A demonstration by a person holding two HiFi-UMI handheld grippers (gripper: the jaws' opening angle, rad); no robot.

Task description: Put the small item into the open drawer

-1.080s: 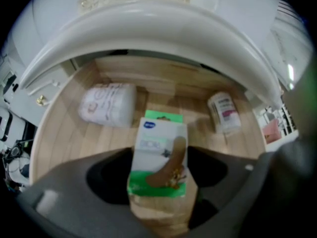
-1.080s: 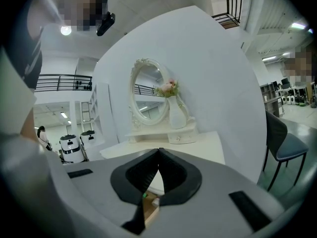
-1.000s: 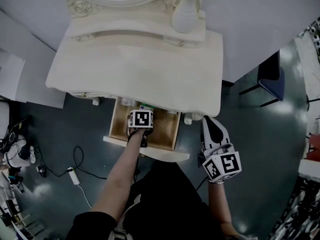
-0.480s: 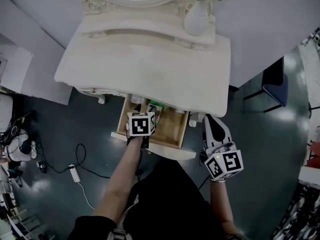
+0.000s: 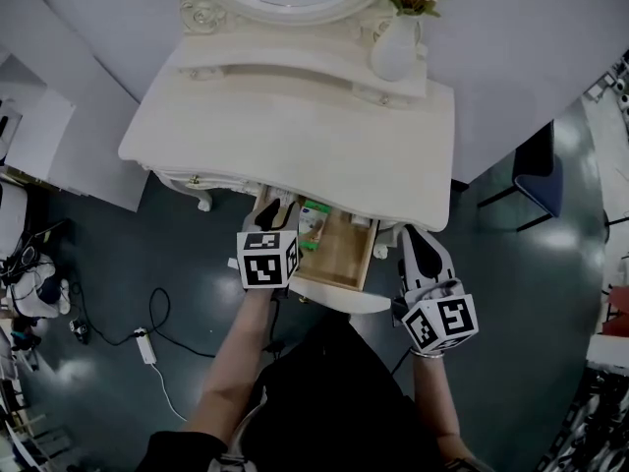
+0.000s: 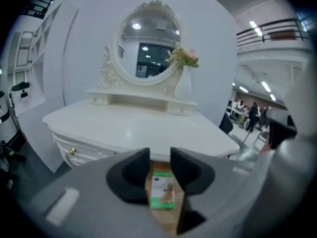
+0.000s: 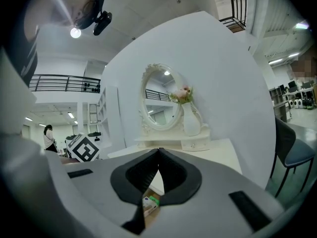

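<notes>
Over drawer (image 5: 342, 252): left gripper (image 6: 160, 157) closing (empty).

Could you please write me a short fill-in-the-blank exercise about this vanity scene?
1. The green-and-white packet lies flat inside the open ___.
2. The vase of flowers stands on the white vanity, beside the oval ___.
3. The right tool has its jaws ___, with nothing between them.

Missing words: drawer; mirror; shut
</notes>
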